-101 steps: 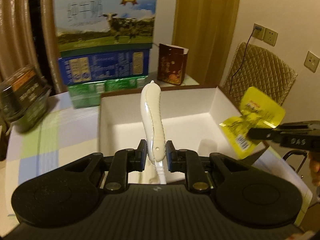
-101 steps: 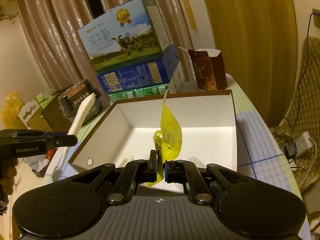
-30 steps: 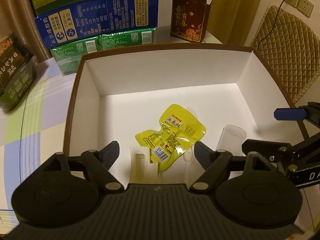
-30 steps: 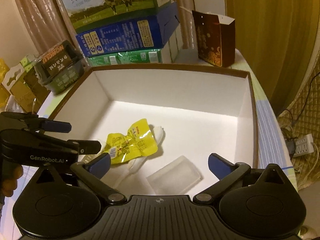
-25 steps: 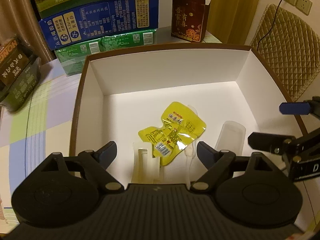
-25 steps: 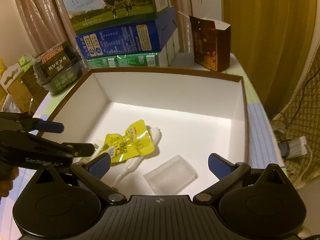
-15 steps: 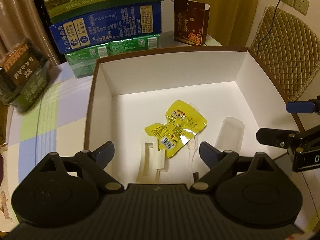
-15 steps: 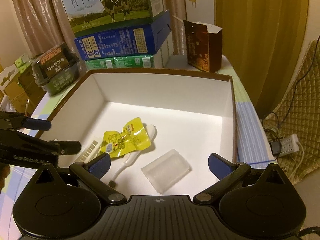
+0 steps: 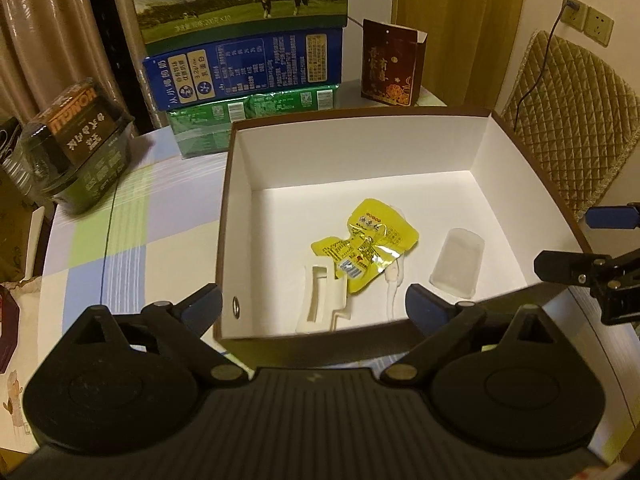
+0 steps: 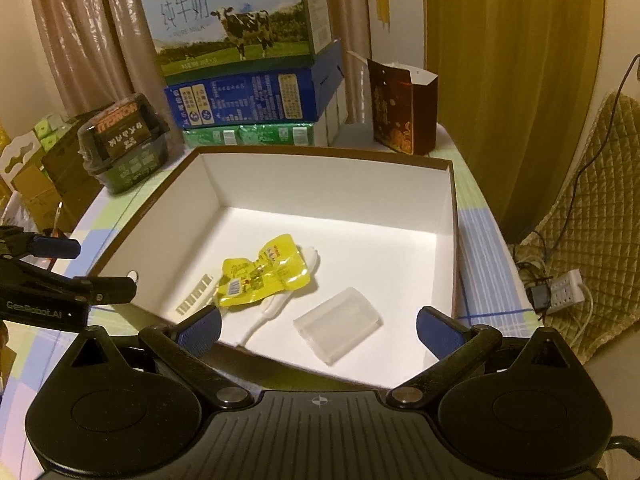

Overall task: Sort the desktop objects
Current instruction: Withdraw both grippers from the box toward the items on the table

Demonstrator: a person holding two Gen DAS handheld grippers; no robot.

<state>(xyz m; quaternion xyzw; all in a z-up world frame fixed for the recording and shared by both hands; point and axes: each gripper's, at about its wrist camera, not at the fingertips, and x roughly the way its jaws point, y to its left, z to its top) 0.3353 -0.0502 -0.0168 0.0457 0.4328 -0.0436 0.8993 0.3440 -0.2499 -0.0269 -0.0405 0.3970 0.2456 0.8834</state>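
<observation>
A brown box with white inside (image 9: 360, 156) (image 10: 328, 168) sits on the table. In it lie a yellow snack pouch (image 9: 366, 250) (image 10: 264, 272), a white cable piece (image 9: 394, 286) (image 10: 268, 312) partly under the pouch, a white plastic holder (image 9: 322, 304) (image 10: 194, 294) and a clear plastic case (image 9: 458, 266) (image 10: 338, 326). My left gripper (image 9: 312, 310) is open and empty over the box's near wall. My right gripper (image 10: 318, 328) is open and empty above the box's near edge. Each gripper shows at the edge of the other's view.
Stacked milk cartons (image 9: 244, 32) (image 10: 240, 76) stand behind the box. A dark red paper bag (image 9: 392, 66) (image 10: 402, 106) is at the back right. A dark food tub (image 9: 76, 140) (image 10: 124, 142) sits at the left. A quilted chair (image 9: 568, 120) stands right of the table.
Both grippers let go of the cable piece and the pouch into the box, opened, and have since drawn back and up from the box.
</observation>
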